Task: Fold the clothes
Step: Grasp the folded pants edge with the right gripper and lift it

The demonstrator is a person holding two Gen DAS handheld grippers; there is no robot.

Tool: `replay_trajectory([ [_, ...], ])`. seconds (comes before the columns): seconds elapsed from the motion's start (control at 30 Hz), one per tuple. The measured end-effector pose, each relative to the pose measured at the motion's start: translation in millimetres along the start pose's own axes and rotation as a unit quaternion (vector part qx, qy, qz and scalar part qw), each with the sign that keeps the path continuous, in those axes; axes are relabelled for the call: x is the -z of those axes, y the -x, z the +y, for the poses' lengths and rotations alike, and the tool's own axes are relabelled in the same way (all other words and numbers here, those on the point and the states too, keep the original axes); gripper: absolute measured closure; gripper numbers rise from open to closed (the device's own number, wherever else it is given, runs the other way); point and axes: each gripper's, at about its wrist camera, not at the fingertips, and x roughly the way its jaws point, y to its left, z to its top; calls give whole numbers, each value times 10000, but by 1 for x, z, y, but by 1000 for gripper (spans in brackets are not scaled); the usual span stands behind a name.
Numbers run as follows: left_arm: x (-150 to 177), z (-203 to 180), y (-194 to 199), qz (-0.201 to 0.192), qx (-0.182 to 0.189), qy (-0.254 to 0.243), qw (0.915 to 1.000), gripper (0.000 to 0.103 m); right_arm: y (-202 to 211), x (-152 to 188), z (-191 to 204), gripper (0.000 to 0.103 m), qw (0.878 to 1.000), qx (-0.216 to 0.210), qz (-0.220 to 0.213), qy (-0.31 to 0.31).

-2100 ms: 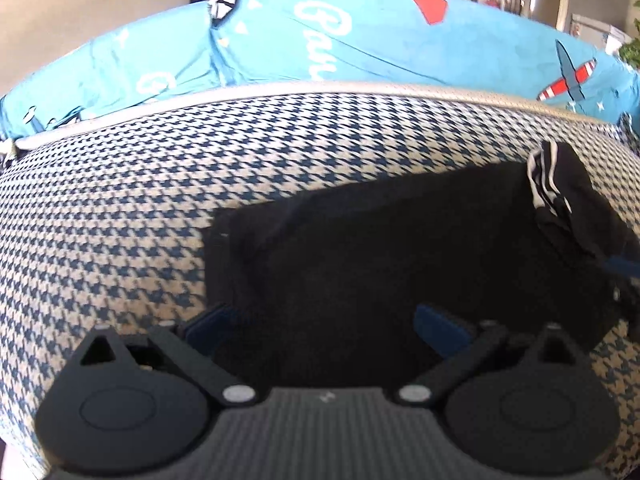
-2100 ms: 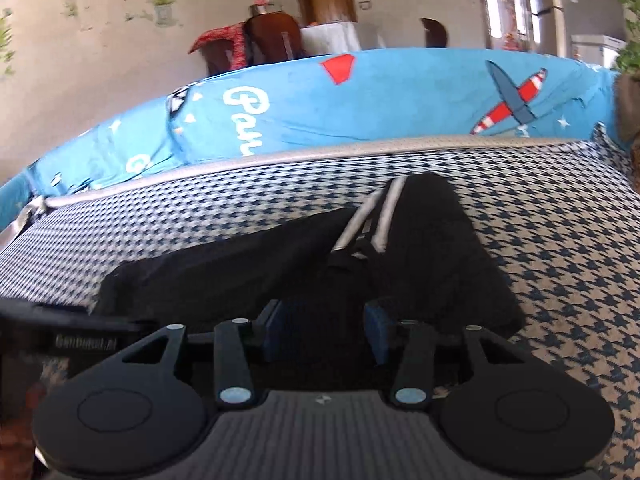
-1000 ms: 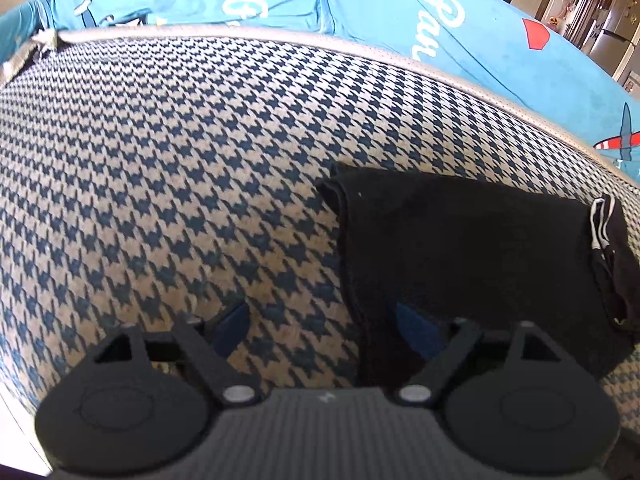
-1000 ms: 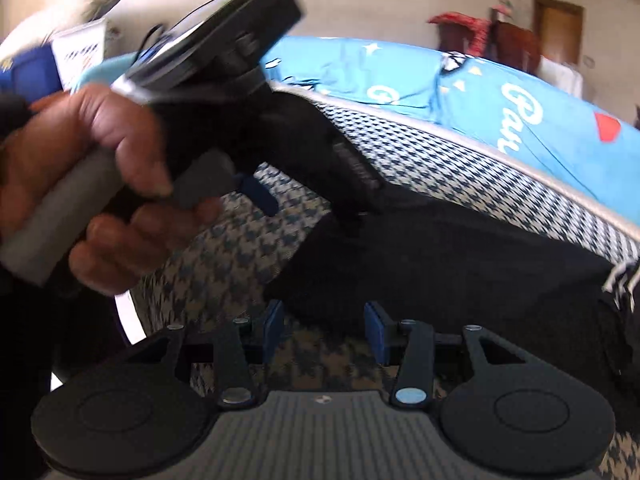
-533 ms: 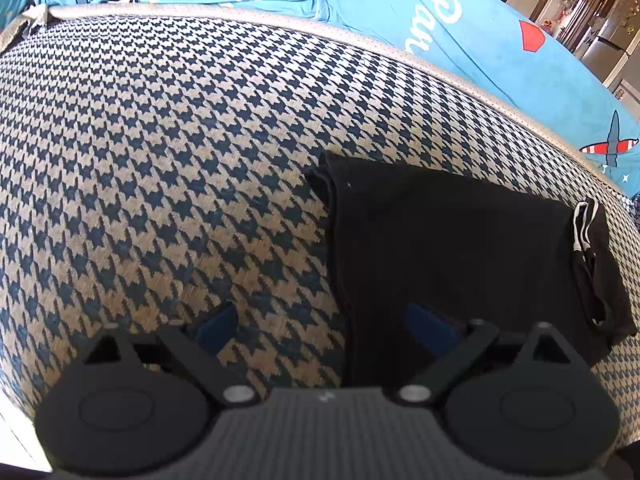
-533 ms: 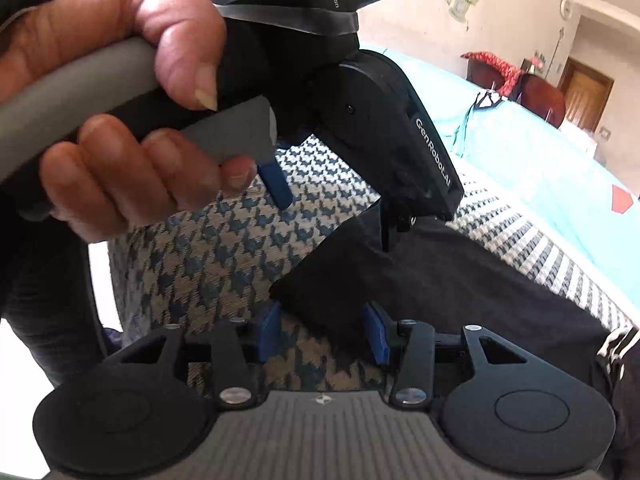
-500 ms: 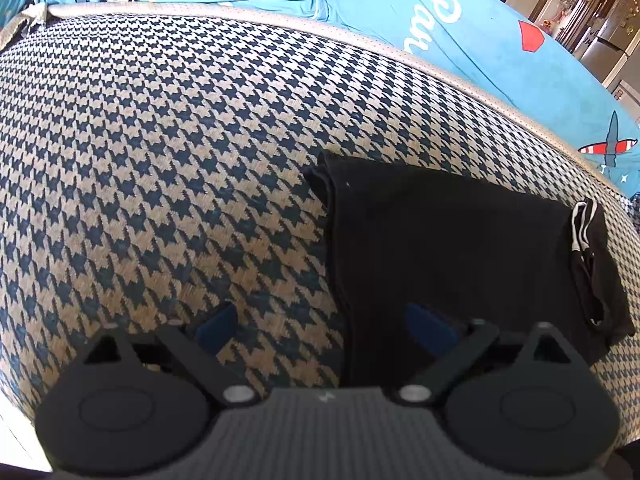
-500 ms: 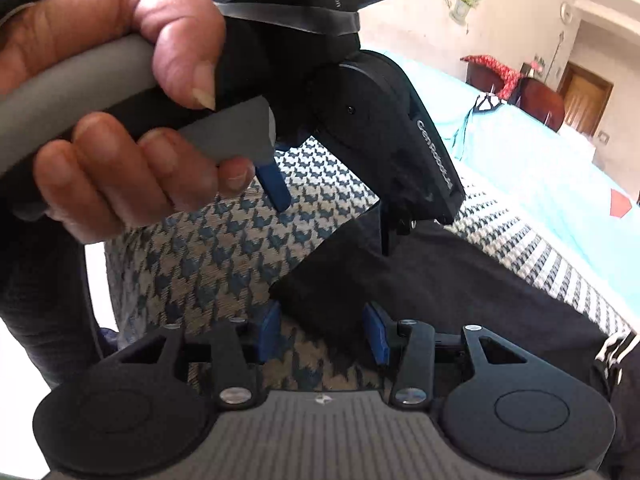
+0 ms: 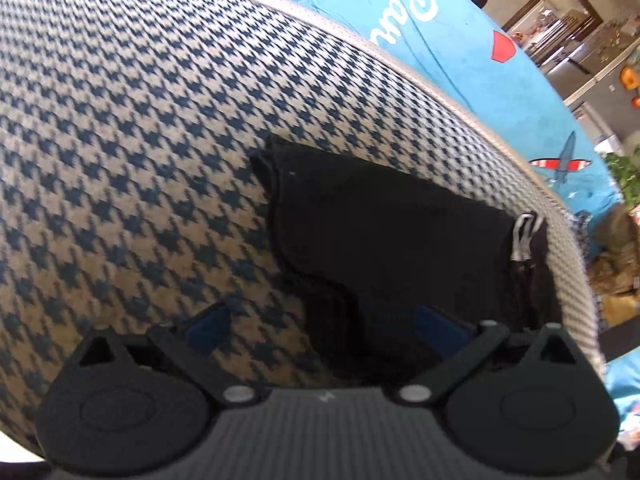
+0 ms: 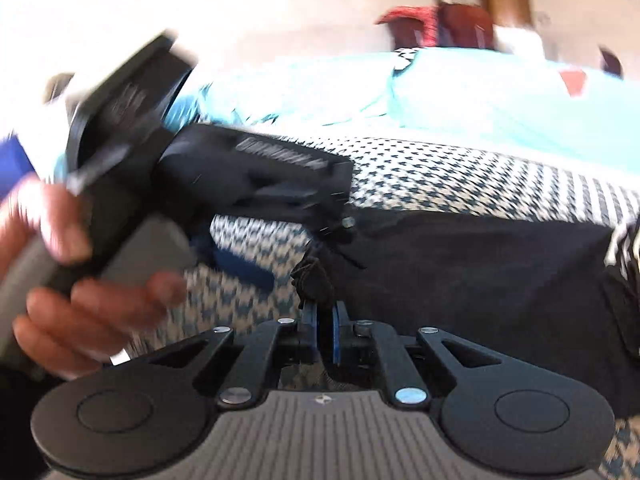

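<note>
- Black garment [image 9: 384, 236]: folded flat on houndstooth cover [image 9: 132, 120], toward its right part; white-striped band [image 9: 522, 236] at far right end; near-left edge rippled and bunched.
- Same garment in right wrist view [image 10: 480, 272]: spread across cover [image 10: 460, 176], left corner drawn up into a small peak just ahead of the tongs.
- Right gripper [image 10: 325, 332]: blue pads pressed nearly together, pinching the garment's near-left corner; black cloth rising from between the tips.
- Left gripper [image 9: 320, 326]: fingers spread wide, straddling the garment's near-left edge; left pad [image 9: 210, 326] over bare cover, right pad [image 9: 434, 328] over black cloth; contact with cloth not discernible. Nothing gripped.
- Left gripper body in right wrist view [image 10: 256, 176]: held by a hand [image 10: 80, 280] on a grey handle, blurred, just left of the pinched corner.
- Blue printed sheet [image 9: 460, 52]: beyond cover's far border, white lettering, red shape, aeroplane print.
- Background: doorway and furniture, blurred.
</note>
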Motion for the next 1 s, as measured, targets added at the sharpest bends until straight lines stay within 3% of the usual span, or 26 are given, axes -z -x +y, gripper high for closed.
replay_trajectory([
  [0.13,0,-5,-10,261,547,81,9981,2,1,-4,-12,95,9998,3,-12,-211],
  [0.4,0,-19,-18,216,620,-204,9976,33,-8,7,-4,92,9983,224,193,508],
  [0.53,1,-23,-13,145,697,-280,9971,35,-12,11,3,69,9960,264,257,813],
  [0.63,0,-25,-12,134,689,-283,9971,35,-18,14,9,63,9939,300,206,1044],
  [0.83,0,-24,-10,167,679,-260,9972,35,-38,16,15,64,9878,686,53,1399],
  [0.87,0,-22,-10,169,665,-252,9973,35,-41,15,15,69,9869,747,47,1432],
  [0.9,-1,-21,-9,170,647,-243,9975,35,-44,14,12,84,9870,810,55,1389],
  [1.0,-4,-15,-8,144,511,-205,9984,33,-45,8,3,95,9898,835,39,1150],
])
